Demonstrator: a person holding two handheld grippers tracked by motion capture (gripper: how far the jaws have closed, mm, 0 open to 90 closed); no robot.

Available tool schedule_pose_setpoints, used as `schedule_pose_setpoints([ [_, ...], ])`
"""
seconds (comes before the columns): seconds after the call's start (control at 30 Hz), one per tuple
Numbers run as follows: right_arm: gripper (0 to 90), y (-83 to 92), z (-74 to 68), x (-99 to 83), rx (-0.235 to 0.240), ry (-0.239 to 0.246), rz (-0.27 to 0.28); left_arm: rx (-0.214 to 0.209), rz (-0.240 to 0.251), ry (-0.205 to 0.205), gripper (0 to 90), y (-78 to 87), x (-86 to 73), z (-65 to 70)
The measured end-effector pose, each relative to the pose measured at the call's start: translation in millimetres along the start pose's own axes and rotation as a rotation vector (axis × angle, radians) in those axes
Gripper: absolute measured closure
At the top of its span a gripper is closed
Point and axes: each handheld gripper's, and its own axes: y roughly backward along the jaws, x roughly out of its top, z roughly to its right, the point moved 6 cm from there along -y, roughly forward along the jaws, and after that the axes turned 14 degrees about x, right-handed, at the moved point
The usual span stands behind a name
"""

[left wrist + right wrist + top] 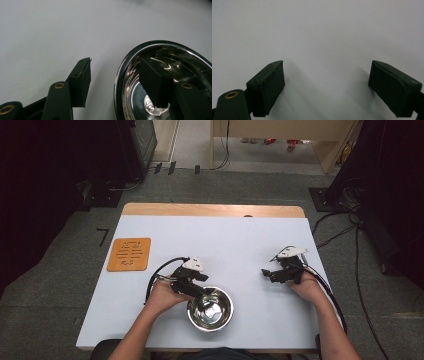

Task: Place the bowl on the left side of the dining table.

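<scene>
A shiny steel bowl (227,298) stands near the front edge of the white table (225,240), just left of centre. My left gripper (198,292) reaches it from the left and straddles its near rim. In the left gripper view one jaw sits outside the bowl (175,53) and the other inside it; the left gripper (116,65) has a gap showing between the outer pad and the rim, so nothing is pinched. My right gripper (268,274) rests at the table's right side, pointing left. The right gripper (327,68) is open over bare table.
An orange square mat (129,254) with a cut pattern lies at the table's left. A wooden strip runs along the far edge. Cables trail from both grippers, and dark equipment stands on the floor beyond the table.
</scene>
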Motion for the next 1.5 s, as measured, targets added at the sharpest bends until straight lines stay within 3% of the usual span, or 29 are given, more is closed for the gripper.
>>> schedule_pose_setpoints([
  [0.43,13.0,0.0,0.0,0.0,0.000,0.000,0.000,-0.008,-0.048,-0.055,53.2,-8.2,-6.2,6.5],
  [0.97,13.0,0.0,0.0,0.0,0.000,0.000,0.000,-0.044,-0.104,-0.054,60.9,-20.1,-13.1,11.9],
  [1.5,13.0,0.0,0.0,0.1,0.000,0.000,0.001,-0.081,-0.131,-0.042,70.4,-17.8,-12.7,11.4],
])
